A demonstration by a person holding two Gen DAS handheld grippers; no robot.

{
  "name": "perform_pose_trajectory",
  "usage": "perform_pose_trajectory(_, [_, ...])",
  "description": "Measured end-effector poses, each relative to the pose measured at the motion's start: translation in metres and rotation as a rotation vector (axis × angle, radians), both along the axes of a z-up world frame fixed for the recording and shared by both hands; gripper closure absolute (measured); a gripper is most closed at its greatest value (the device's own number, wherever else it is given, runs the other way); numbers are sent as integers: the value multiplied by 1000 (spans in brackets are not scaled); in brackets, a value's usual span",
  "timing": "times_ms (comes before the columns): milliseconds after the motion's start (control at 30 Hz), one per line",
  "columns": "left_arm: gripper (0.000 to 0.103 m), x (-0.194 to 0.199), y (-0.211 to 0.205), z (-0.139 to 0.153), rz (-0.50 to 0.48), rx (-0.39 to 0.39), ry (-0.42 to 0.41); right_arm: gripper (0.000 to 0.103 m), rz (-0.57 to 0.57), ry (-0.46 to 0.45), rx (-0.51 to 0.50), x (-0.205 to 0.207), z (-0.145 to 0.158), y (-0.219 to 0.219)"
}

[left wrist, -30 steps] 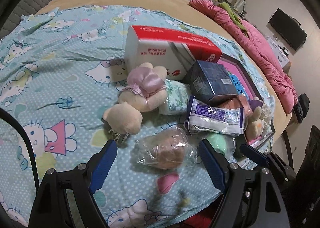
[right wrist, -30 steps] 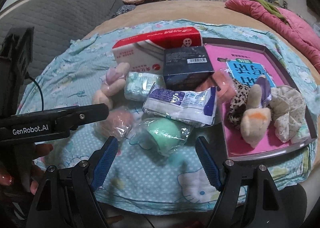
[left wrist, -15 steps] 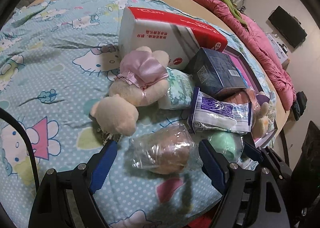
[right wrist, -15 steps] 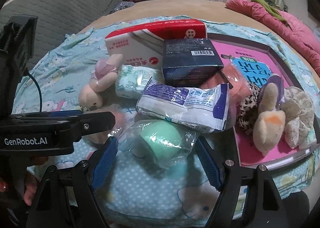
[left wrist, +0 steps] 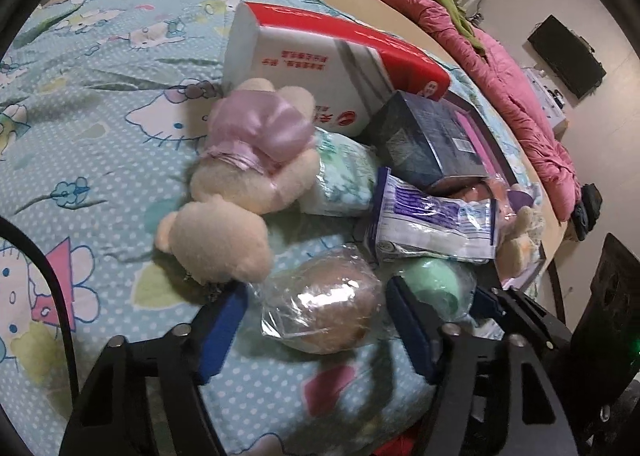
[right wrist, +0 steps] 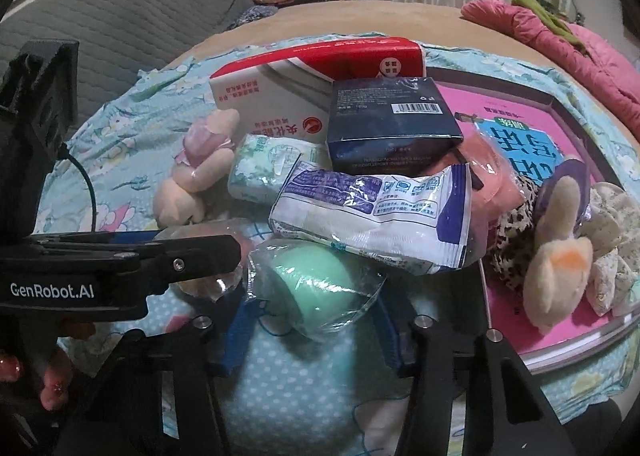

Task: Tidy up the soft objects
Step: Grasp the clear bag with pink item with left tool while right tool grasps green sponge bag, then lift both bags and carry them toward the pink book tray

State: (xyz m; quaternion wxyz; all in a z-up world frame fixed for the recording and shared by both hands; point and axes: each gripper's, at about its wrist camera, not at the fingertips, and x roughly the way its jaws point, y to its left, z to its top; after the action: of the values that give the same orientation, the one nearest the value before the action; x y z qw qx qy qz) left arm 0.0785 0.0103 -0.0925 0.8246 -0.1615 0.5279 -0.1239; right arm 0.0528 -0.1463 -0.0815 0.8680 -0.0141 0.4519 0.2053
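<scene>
White "GenRobot.AI" lettering on left gripper (right wrist: 224, 256), fingers closing around brown ball (left wrist: 328, 304), right gripper (right wrist: 312, 332) pinching green ball (right wrist: 320, 284).

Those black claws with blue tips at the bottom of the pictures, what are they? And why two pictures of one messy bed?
They are two grabbing tools, one in each of a person's hands. Each carries a camera looking along its fingers, so you get one picture per tool.

In the left tool's picture, the left gripper has just been closing around a brownish soft ball in clear wrap. In the right tool's picture, the right gripper has just been closing around a green wrapped ball. Whether either already squeezes its ball, I cannot tell.

On the cartoon-cat sheet also lie a cream teddy, a red and white box, a dark blue box, a white and purple packet and a pink tray holding soft toys.
</scene>
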Motion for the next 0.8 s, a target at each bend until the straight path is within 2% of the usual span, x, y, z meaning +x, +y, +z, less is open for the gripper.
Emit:
perform_pose_trajectory(100, [35, -1, -5, 1, -12, 16, -7, 54, 24, -2, -3, -1, 1, 3])
perform_pose_trajectory(167, [45, -1, -5, 2, -16, 5, -10, 55, 31, 1, 8, -2, 2, 3])
perform_pose_trajectory(433, [45, -9, -4, 11, -17, 2, -24, 57, 66, 1, 29, -10, 10, 1])
perform_pose_trajectory(800, [46, -27, 11, 31, 54, 31, -56, 57, 129, -13, 30, -24, 18, 5])
